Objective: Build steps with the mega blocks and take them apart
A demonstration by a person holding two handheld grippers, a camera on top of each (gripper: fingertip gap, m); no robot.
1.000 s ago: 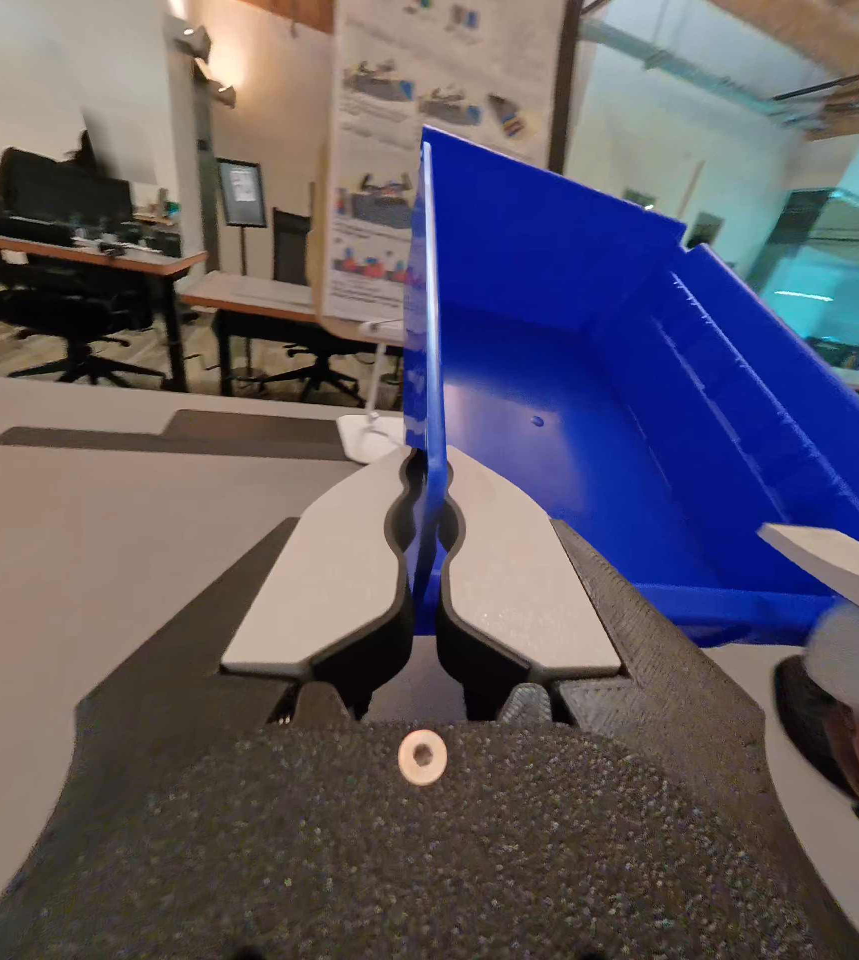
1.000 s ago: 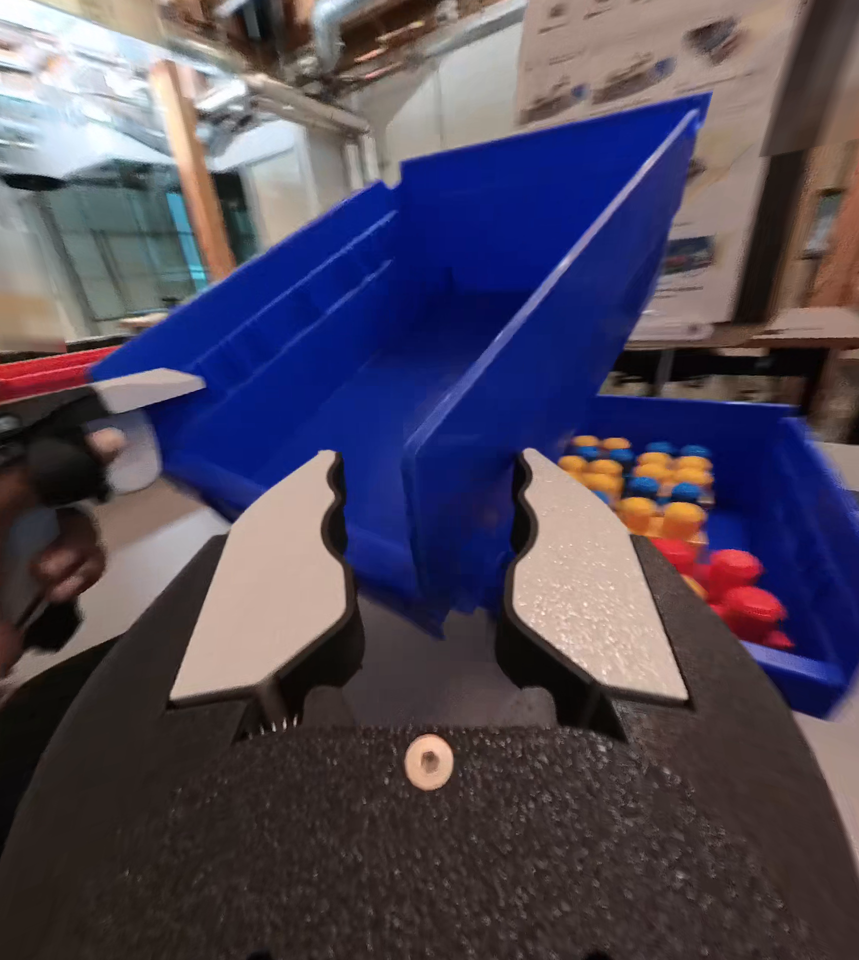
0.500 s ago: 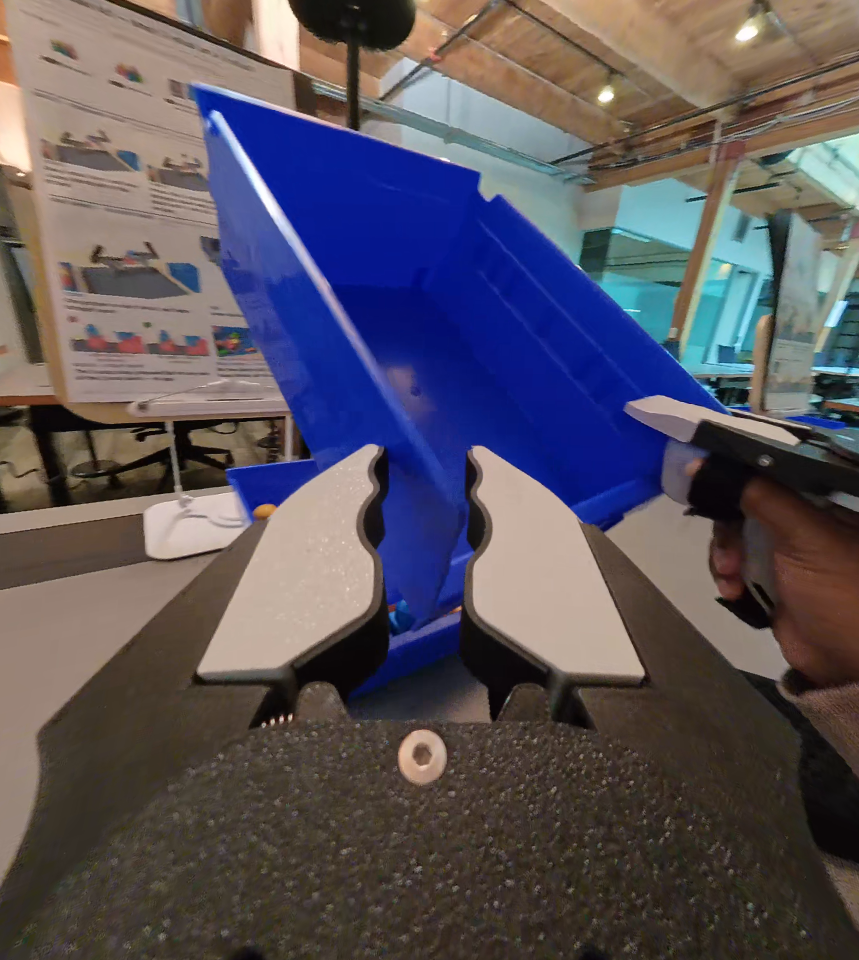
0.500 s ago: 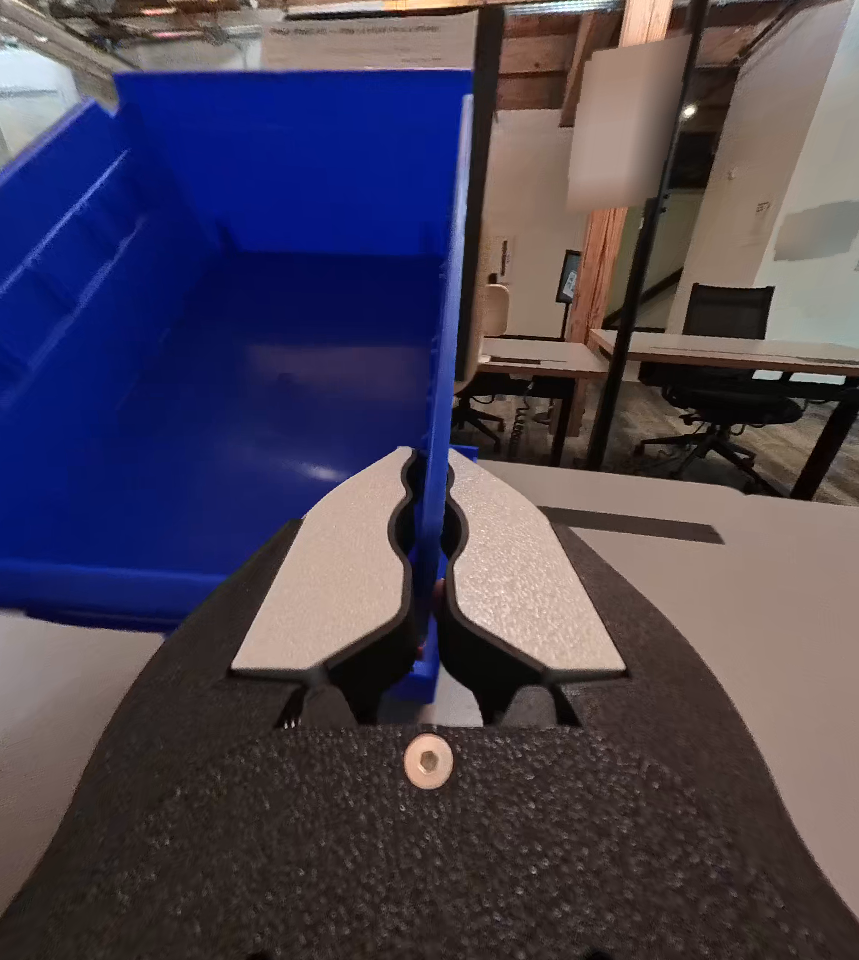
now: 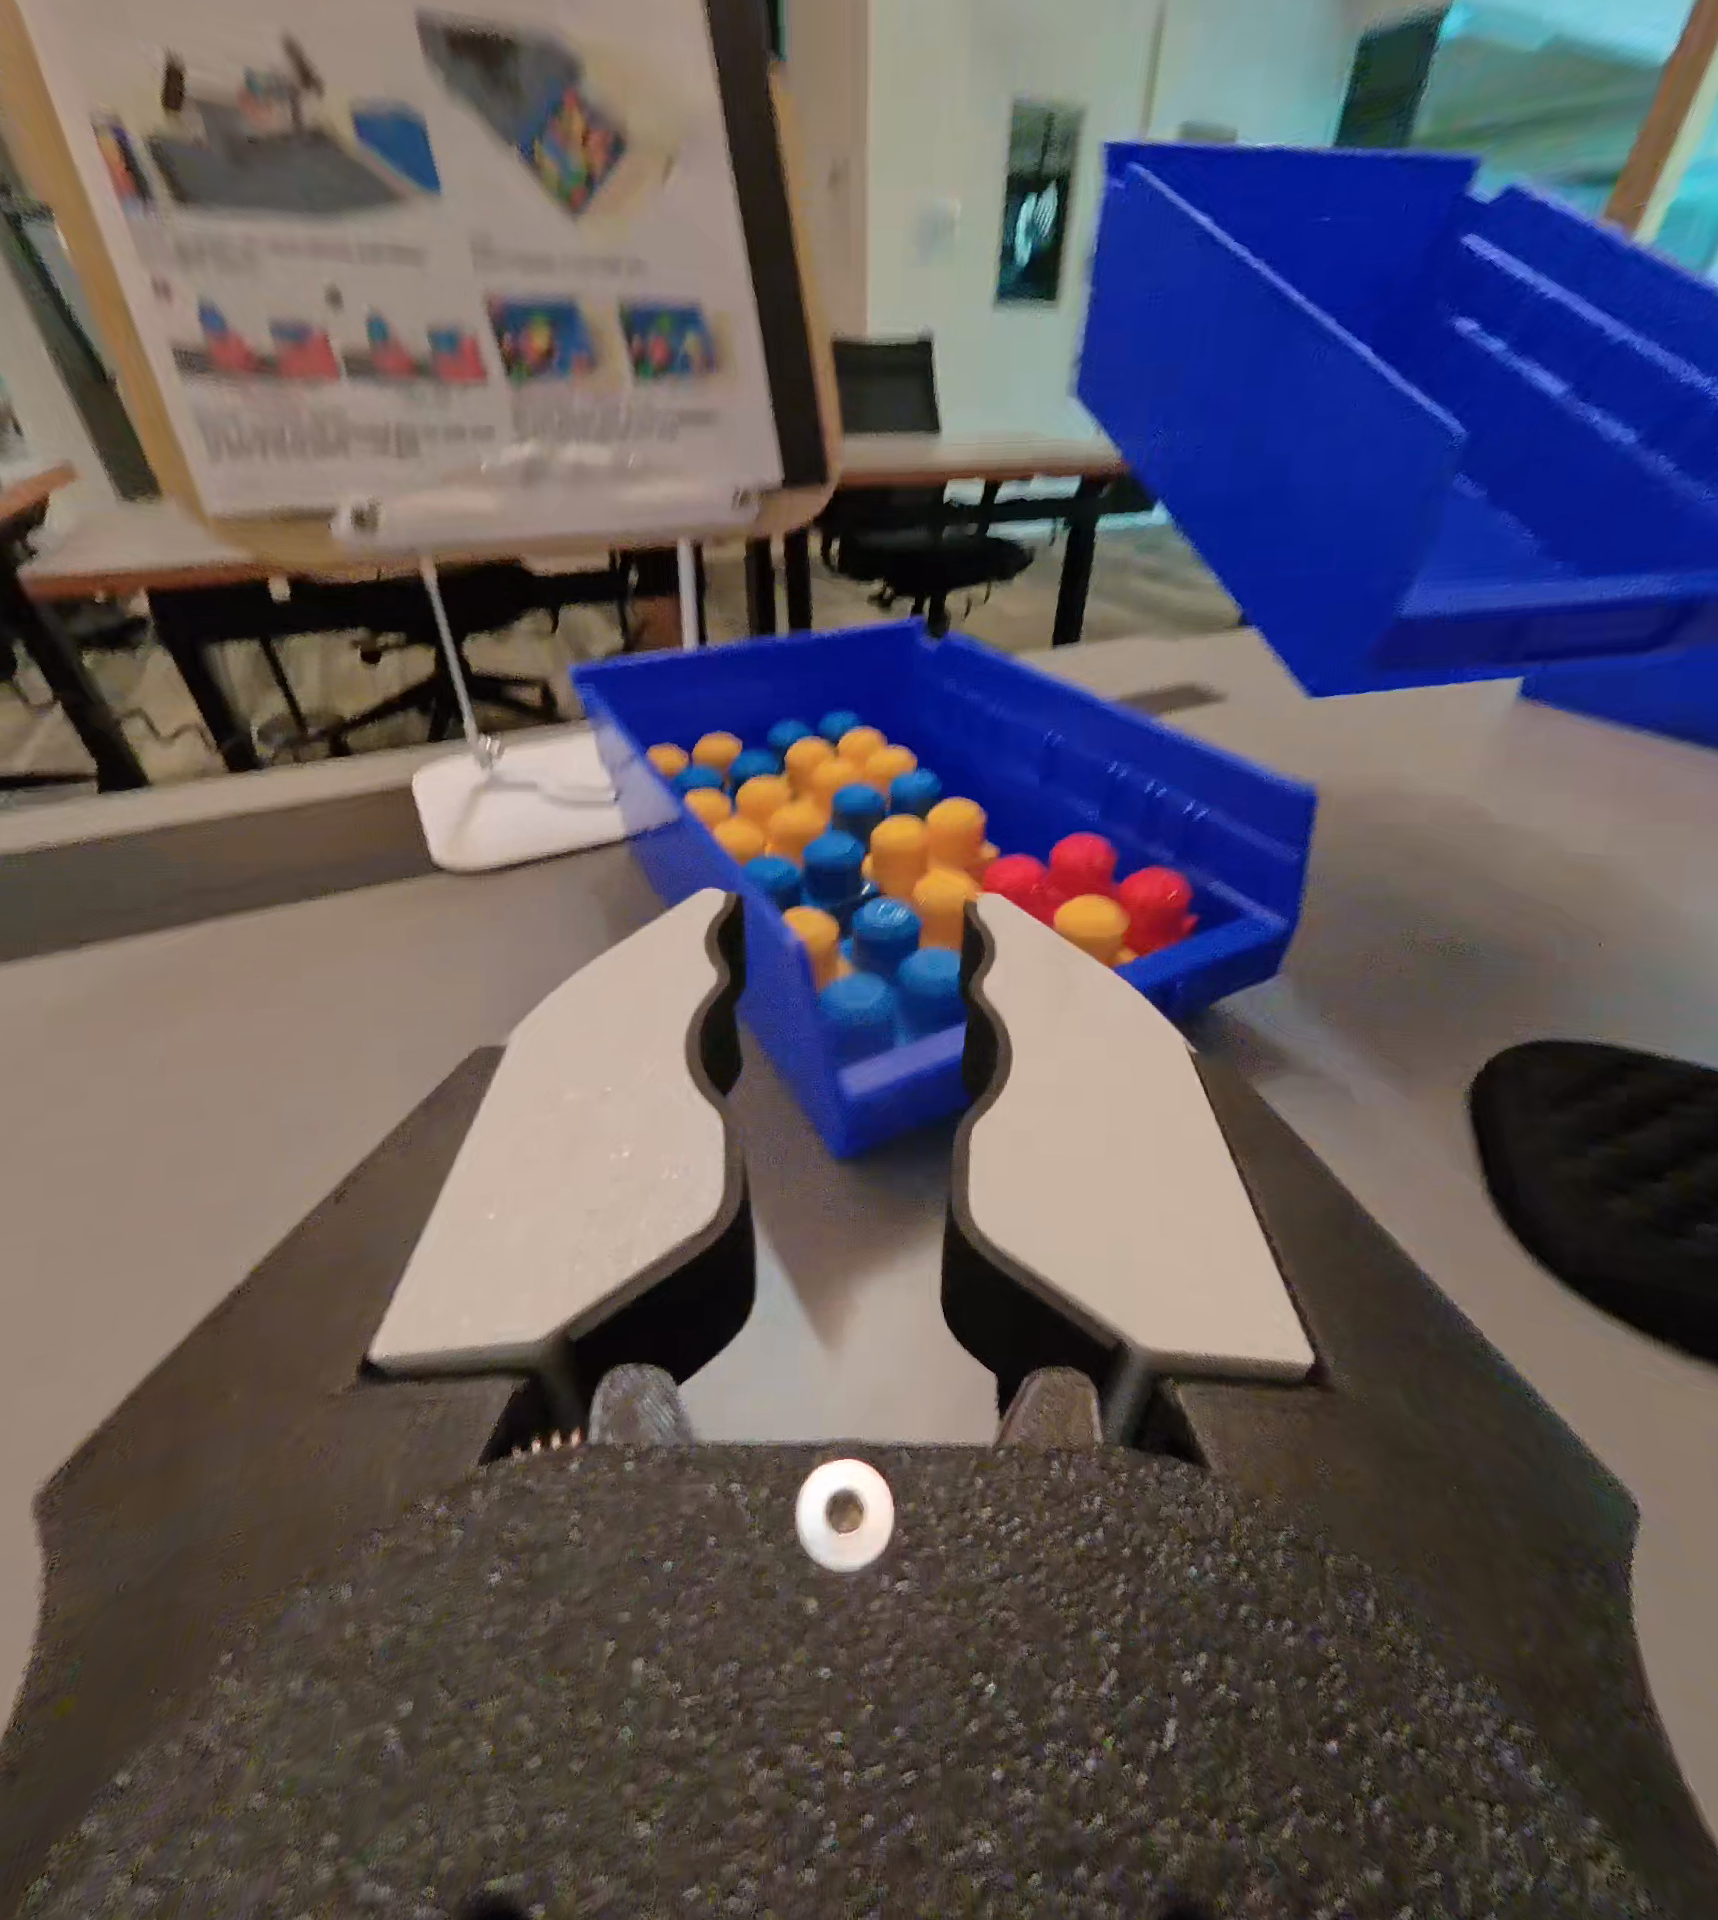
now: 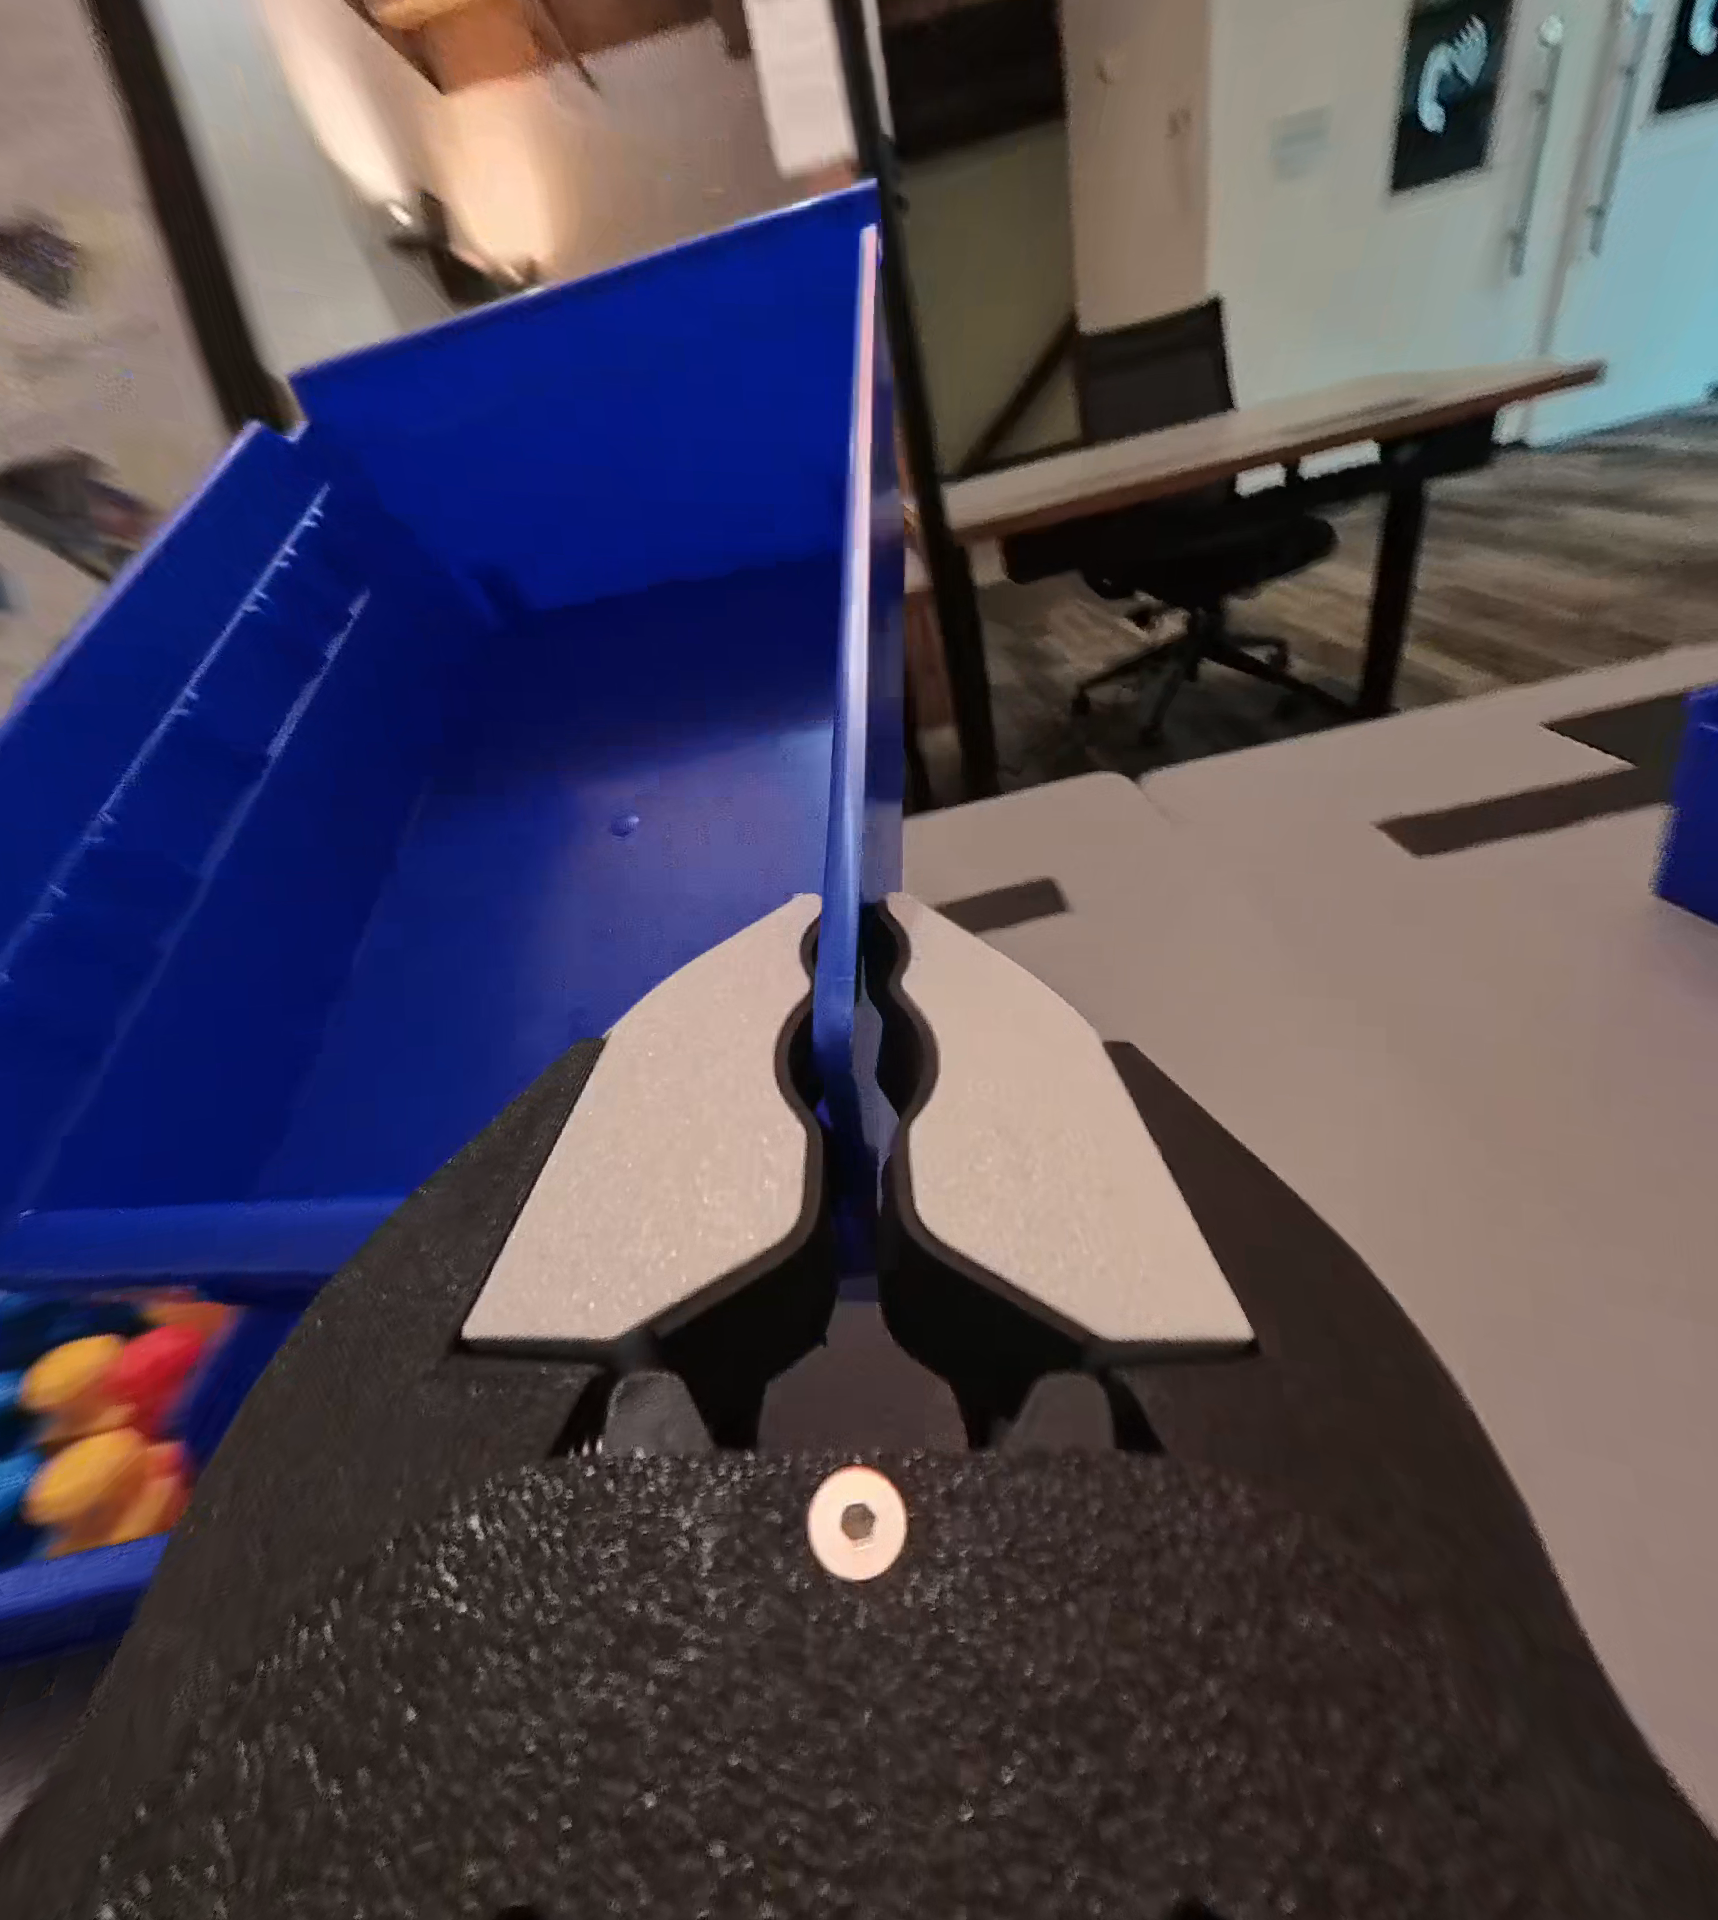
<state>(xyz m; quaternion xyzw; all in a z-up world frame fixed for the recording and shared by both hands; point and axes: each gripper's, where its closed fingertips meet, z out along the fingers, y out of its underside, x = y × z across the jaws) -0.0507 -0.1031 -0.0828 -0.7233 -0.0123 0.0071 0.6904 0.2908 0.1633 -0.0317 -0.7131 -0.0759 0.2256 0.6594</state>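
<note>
Risk lay at twelve o'clock: right claw [image 6: 850, 1023] pinched the empty bin's [image 6: 335, 831] thin wall, possibly slipping; left claw [image 5: 847, 971] gaped.

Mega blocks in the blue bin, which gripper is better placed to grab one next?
Left. The left gripper is open, facing the blocks; the right gripper is clamped on the empty bin.

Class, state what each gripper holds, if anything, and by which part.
The right gripper clamps the empty blue bin by its side wall's rim. The left gripper holds nothing.
</note>
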